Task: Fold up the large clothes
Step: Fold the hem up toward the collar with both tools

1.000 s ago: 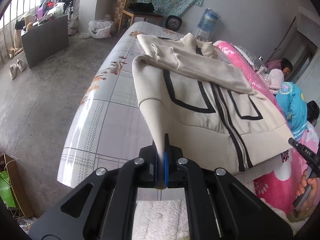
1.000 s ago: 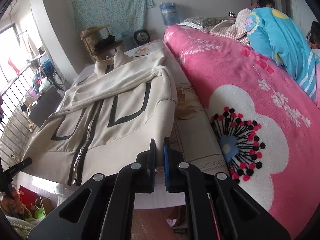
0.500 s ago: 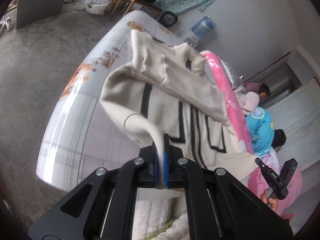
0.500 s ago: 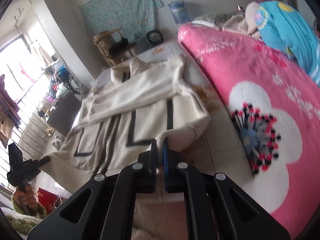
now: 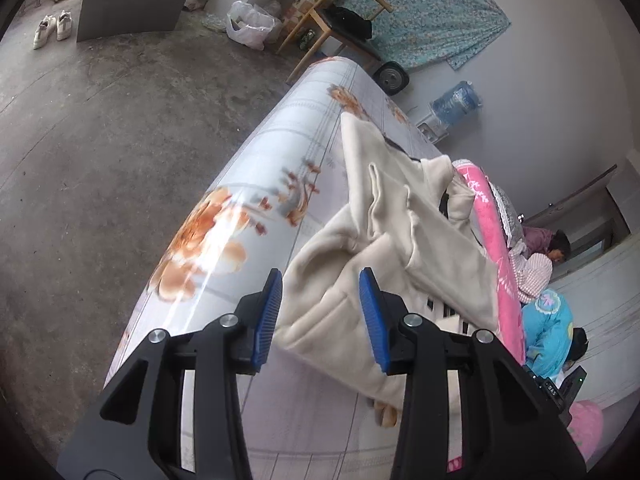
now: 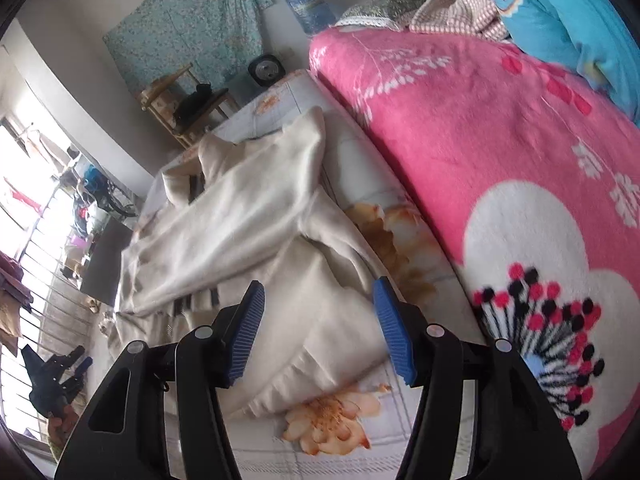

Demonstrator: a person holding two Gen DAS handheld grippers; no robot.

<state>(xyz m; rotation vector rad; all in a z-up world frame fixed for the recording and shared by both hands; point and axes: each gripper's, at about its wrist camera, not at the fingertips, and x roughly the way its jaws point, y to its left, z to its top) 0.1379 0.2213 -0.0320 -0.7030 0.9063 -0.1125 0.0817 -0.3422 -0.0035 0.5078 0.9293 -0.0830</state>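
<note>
A cream zip jacket [image 5: 400,248] with black trim lies on the flower-printed table [image 5: 248,184], its lower half folded up over the upper half. My left gripper [image 5: 320,320] is open just above the folded hem at the jacket's left side. In the right wrist view the jacket [image 6: 248,232] lies bunched with its hem folded over. My right gripper [image 6: 320,332] is open over the hem at the right side. Neither gripper holds cloth.
A pink flowered blanket [image 6: 500,140] lies on the bed right beside the table, with people in blue [image 5: 548,332] on it. A wooden chair [image 5: 336,20], a water bottle [image 5: 456,100] and a fan [image 6: 266,68] stand beyond the table's far end. Concrete floor [image 5: 100,140] lies left.
Both grippers carried the jacket's bottom hem up and forward over its upper part, then opened and let it go. The hem now lies folded on the jacket.
</note>
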